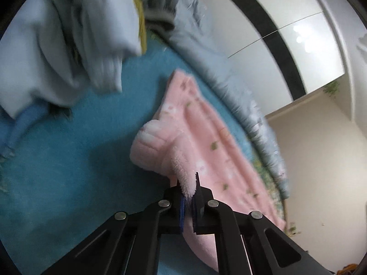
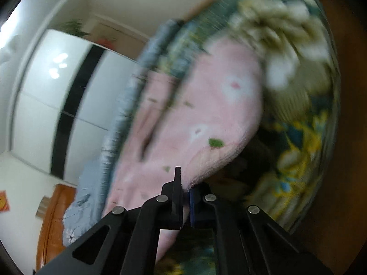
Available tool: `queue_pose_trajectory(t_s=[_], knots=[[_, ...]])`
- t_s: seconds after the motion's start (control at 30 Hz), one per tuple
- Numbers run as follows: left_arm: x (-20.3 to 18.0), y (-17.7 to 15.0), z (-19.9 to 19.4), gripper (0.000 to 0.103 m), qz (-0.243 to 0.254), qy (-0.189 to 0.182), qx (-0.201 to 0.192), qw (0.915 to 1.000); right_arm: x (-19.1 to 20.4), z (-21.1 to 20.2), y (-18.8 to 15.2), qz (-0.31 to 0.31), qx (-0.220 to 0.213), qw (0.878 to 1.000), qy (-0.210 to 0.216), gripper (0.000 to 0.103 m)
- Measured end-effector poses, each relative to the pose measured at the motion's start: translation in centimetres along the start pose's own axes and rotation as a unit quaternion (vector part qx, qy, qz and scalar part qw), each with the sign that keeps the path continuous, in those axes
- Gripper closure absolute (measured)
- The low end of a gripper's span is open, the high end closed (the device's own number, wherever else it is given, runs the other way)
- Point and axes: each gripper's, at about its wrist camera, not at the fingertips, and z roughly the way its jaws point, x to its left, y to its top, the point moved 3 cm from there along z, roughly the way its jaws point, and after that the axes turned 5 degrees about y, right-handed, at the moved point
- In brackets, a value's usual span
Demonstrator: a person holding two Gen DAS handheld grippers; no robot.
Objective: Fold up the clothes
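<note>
A fluffy pink garment (image 1: pixel 201 142) with small white flowers and green leaves lies stretched over a blue bed cover (image 1: pixel 68 160). My left gripper (image 1: pixel 188 190) is shut on a fuzzy edge of it, near a ribbed cuff. In the right wrist view the same pink garment (image 2: pixel 195 119) hangs tilted and blurred, and my right gripper (image 2: pixel 184 183) is shut on its lower hem. The cloth spans between the two grippers.
A heap of pale blue and grey clothes (image 1: pixel 68 45) lies at the upper left on the bed. A grey-blue quilt edge (image 1: pixel 252 114) runs beside the pink garment. White wardrobe doors (image 2: pixel 68 103) with a black strip stand behind. A flowered bedspread (image 2: pixel 293 137) fills the right.
</note>
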Motion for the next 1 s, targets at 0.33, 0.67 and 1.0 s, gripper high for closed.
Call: queue_pose_trajectory(t_s=[0.33, 0.67, 1.0], knots=[[-1.8, 2.1, -2.0, 0.099, 0.005, -0.022, -0.014, 0.9996, 8.9, -0.4, 2.1, -0.111, -0.013, 0.994, 0.015, 0.1], [-6.4, 8.9, 3.3, 0.097, 0.013, 0.005, 0.001, 0.9999, 14.8, 8.6, 7.4, -0.139, -0.008, 0.99, -0.031, 0.099], [-7.6, 14.5, 15.6, 0.094, 0.03, 0.096, 0.043, 0.994, 18.2, 24.1, 11.1, -0.182, 0.032, 0.975, -0.127, 0.099]])
